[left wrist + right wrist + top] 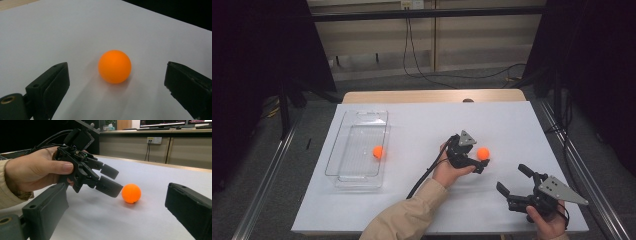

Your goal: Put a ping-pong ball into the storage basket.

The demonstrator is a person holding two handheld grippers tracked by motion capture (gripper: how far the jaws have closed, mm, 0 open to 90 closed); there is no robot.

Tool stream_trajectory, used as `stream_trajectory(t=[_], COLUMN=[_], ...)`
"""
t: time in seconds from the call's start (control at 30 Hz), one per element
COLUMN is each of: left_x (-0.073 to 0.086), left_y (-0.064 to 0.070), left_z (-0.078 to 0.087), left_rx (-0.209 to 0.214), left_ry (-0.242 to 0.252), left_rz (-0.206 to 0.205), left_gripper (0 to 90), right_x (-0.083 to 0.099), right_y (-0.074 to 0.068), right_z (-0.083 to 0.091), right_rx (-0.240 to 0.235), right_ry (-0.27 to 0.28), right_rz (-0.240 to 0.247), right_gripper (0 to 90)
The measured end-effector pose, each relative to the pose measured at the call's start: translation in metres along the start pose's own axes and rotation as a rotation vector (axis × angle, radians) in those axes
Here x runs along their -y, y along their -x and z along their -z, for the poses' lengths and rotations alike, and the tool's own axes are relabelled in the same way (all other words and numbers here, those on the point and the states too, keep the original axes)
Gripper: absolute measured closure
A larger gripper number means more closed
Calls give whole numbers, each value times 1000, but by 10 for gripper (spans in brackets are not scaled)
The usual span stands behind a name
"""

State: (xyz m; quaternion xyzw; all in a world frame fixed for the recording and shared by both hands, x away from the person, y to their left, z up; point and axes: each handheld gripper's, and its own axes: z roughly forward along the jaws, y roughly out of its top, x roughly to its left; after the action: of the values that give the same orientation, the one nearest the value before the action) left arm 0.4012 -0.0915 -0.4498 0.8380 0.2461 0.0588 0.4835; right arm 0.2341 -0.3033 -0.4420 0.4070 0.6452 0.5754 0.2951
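Well to the right of the clear tray (357,114), on the white desk (422,125): an orange ball (483,153). Rests free on the matte sheet, touching nothing that can be made out. Lies straight ahead of the left tool (117,181), inside its spread, one black jaw on either side and a gap on both flanks. No contact yet, so not gripped; jaws stand wide apart. Being round, offers no long axis to line up with; any squeeze through the middle should serve, though probably needs to be centred, since a smooth, hard-looking sphere may well squirt out or roll.

Farther from the tray and nearer the person: the right tool (511,177), likewise spread wide and carrying nothing, aimed back toward the ball but well apart from it. Left hand clearly the nearer, then.

Inside the tray, near its right wall: a second orange ball (378,152), same size and colour by the look of it. Tray itself transparent plastic, rectangular, rounded corners, shallow walls, with a faint grid on its floor. Tool jaws blocky, dull black, flat-faced.
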Motion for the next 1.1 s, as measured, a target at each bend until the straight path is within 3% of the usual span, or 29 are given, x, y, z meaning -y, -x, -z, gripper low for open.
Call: stream_trajectory(t=[0.8, 1.1], left_x=[-3, -5], left_y=[-2, -2], left_z=[-10, -14], left_rx=[-3, -3], left_ry=[-13, -27], left_rz=[6, -10], left_gripper=[84, 138], right_x=[0, 0], right_y=[1, 1], right_z=[0, 0], right_rx=[-1, 0], right_ry=[-3, -2], right_rz=[6, 4], right_gripper=[36, 36])
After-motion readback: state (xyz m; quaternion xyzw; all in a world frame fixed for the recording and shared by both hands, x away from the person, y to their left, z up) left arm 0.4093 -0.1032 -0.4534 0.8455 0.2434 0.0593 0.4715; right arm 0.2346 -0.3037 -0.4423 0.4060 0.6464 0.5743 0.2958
